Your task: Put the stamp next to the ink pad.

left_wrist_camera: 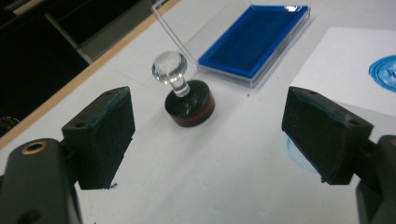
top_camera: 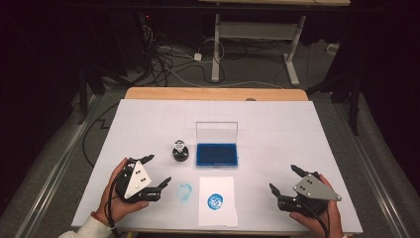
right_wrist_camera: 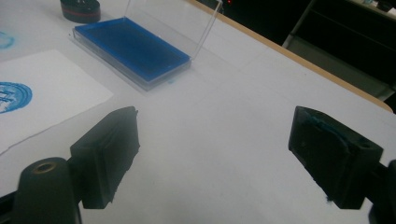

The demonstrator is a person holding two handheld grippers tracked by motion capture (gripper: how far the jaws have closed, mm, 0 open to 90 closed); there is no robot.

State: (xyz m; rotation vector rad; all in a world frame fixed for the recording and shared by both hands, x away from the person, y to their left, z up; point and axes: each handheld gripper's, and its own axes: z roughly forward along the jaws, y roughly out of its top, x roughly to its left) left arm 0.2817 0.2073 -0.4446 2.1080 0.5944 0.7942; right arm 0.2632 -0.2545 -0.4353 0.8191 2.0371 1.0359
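**Operator:** Stamp [left_wrist_camera: 187,98] first: I see it standing upright on the white sheet [top_camera: 148,119], black round base down and clear knob on top, just left of the ink pad [top_camera: 216,154]. From my left gripper [left_wrist_camera: 205,140] it sits ahead, centred between the jaws but beyond their tips, nothing touching it.

**Observer:** How are that gripper's jaws set?

**Operator:** Wide apart, with bare sheet between them. In the high view I have the left gripper [top_camera: 156,171] near the front left of the table, jaws pointing toward the stamp [top_camera: 180,151], the hand [top_camera: 116,198] wrapped round its body.

**Observer:** And your other tool?

**Operator:** My right gripper [right_wrist_camera: 215,154] is spread wide too and holds nothing; only white sheet lies between its pads. From above I see it [top_camera: 283,178] at the front right, well apart from the stamp.

**Observer:** What lies between the two?

**Operator:** A small paper [top_camera: 217,201] with a round blue print [top_camera: 215,201] on it, and just left of that a fainter blue smear [top_camera: 184,191] on the sheet itself. Behind the paper sits the ink pad, blue and open, with its clear lid [top_camera: 216,133] standing up at the back.
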